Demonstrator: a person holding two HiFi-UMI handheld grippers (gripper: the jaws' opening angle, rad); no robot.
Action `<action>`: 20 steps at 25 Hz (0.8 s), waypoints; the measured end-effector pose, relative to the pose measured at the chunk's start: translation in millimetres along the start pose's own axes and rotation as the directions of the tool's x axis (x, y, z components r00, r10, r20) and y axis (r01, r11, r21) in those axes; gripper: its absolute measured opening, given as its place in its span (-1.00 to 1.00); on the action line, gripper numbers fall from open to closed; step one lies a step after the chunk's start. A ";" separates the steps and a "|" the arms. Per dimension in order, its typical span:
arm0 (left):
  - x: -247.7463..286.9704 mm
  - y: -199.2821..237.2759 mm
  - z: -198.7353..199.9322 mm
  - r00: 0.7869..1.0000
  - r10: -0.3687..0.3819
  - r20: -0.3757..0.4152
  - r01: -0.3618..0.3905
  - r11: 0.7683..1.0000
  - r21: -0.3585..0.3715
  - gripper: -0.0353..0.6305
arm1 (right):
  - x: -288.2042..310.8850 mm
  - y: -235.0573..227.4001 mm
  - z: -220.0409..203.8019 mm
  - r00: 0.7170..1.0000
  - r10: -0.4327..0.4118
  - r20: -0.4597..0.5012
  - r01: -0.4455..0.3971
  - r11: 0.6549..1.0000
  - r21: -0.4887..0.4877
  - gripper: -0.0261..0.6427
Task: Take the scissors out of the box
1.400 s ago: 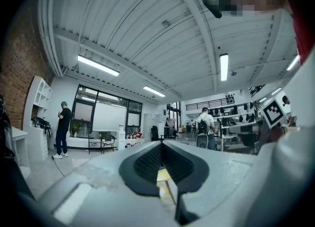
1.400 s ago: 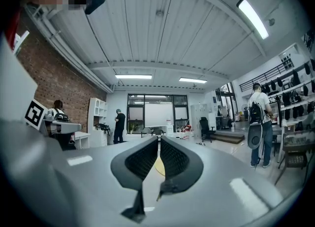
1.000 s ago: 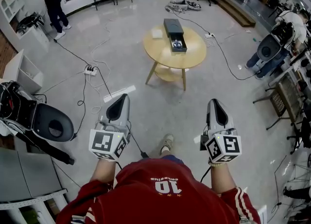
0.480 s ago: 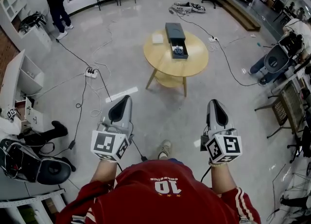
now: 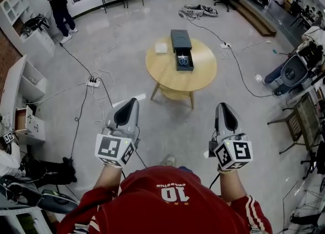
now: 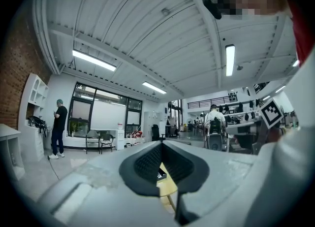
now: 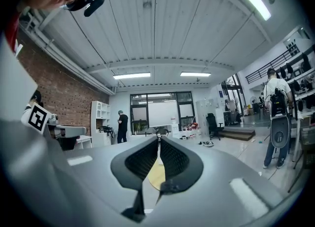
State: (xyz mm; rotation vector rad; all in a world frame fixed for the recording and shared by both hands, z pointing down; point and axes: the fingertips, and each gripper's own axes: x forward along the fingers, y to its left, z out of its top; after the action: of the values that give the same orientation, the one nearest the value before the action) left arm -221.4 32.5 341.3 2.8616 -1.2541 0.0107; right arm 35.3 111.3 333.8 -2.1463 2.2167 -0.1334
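Pale-wood round bench [image 5: 203, 78] stands at upper centre of the head view on a grey floor [image 5: 127, 30]. Dark box [image 5: 180, 39] rests on the bench top, its nearer part open. Left gripper [image 5: 130, 102] and right gripper [image 5: 224, 107], in the lower frame, are well apart from the bench, each with jaws closed together on nothing. Blue-handled scissors [image 5: 184, 61] lie inside the box's open part.
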 end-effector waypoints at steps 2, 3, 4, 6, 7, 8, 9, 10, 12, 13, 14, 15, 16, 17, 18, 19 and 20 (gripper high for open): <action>14.3 -4.9 -0.5 1.000 0.005 -0.011 -0.005 1.000 0.008 -0.89 | 8.9 -12.6 0.0 1.000 0.007 0.003 -0.007 1.000 0.011 -0.91; 20.1 -7.0 -0.4 1.000 0.009 -0.018 -0.008 1.000 0.013 -0.89 | 12.6 -17.5 -0.5 1.000 0.013 0.004 -0.013 1.000 0.019 -0.91; 25.6 -9.2 0.0 1.000 0.012 -0.023 -0.011 1.000 0.018 -0.89 | 15.5 -21.9 -1.1 1.000 0.020 0.004 -0.020 0.999 0.027 -0.91; 36.0 -15.2 1.2 0.999 0.013 -0.030 -0.012 0.999 0.030 -0.89 | 18.4 -30.5 -1.8 0.999 0.031 0.006 -0.032 0.999 0.037 -0.91; 41.0 -18.9 2.0 0.999 0.012 -0.030 -0.011 0.999 0.037 -0.89 | 19.4 -35.5 -2.0 0.999 0.034 0.008 -0.034 0.999 0.037 -0.91; 45.5 -22.6 3.1 0.999 0.012 -0.030 -0.010 0.999 0.044 -0.89 | 20.3 -41.1 -2.4 0.999 0.034 0.010 -0.035 0.999 0.038 -0.91; 49.3 -26.2 3.9 0.999 0.011 -0.031 -0.010 0.999 0.050 -0.89 | 20.9 -46.8 -3.2 0.999 0.032 0.010 -0.033 0.999 0.043 -0.91; 52.3 -29.5 4.4 0.999 0.012 -0.031 -0.010 0.998 0.055 -0.89 | 20.6 -52.2 -4.2 1.000 0.030 0.010 -0.030 0.998 0.051 -0.91; 56.5 -34.9 4.5 0.999 0.014 -0.032 -0.013 0.998 0.060 -0.89 | 18.3 -60.8 -5.4 1.000 0.025 0.011 -0.026 0.998 0.061 -0.91; 58.4 -37.0 4.5 0.999 0.015 -0.031 -0.013 0.998 0.061 -0.89 | 17.3 -63.9 -5.3 1.000 0.025 0.012 -0.026 0.998 0.060 -0.91; 60.5 -38.5 4.9 0.999 0.015 -0.030 -0.013 0.998 0.062 -0.89 | 17.0 -66.6 -4.7 1.000 0.025 0.014 -0.026 0.998 0.058 -0.91; 62.8 -39.5 5.6 0.999 0.015 -0.030 -0.013 0.998 0.066 -0.89 | 17.5 -68.7 -3.7 1.000 0.025 0.016 -0.025 0.998 0.055 -0.91; 65.0 -40.0 6.3 0.999 0.014 -0.030 -0.012 0.997 0.071 -0.89 | 18.5 -70.3 -2.9 1.000 0.024 0.018 -0.025 0.998 0.053 -0.91; 67.2 -40.2 6.5 0.999 0.013 -0.029 -0.011 0.997 0.077 -0.89 | 19.7 -71.4 -2.7 1.000 0.022 0.020 -0.023 0.998 0.053 -0.91; 69.7 -40.2 6.2 1.000 0.012 -0.029 -0.009 0.997 0.082 -0.89 | 20.9 -72.4 -3.6 1.000 0.020 0.021 -0.021 0.998 0.054 -0.91; 72.4 -40.3 5.2 1.000 0.010 -0.029 -0.007 0.996 0.084 -0.89 | 22.1 -73.4 -5.5 1.000 0.019 0.020 -0.020 0.998 0.058 -0.91; 75.4 -40.7 3.7 1.000 0.007 -0.030 -0.004 0.996 0.084 -0.89 | 23.1 -74.6 -8.1 1.000 0.018 0.017 -0.019 0.998 0.064 -0.91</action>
State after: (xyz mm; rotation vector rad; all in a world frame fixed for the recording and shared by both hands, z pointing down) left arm -140.4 4.5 338.0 2.9161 -1.2865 0.1096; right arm 107.9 86.1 349.8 -2.0868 2.1917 -0.1829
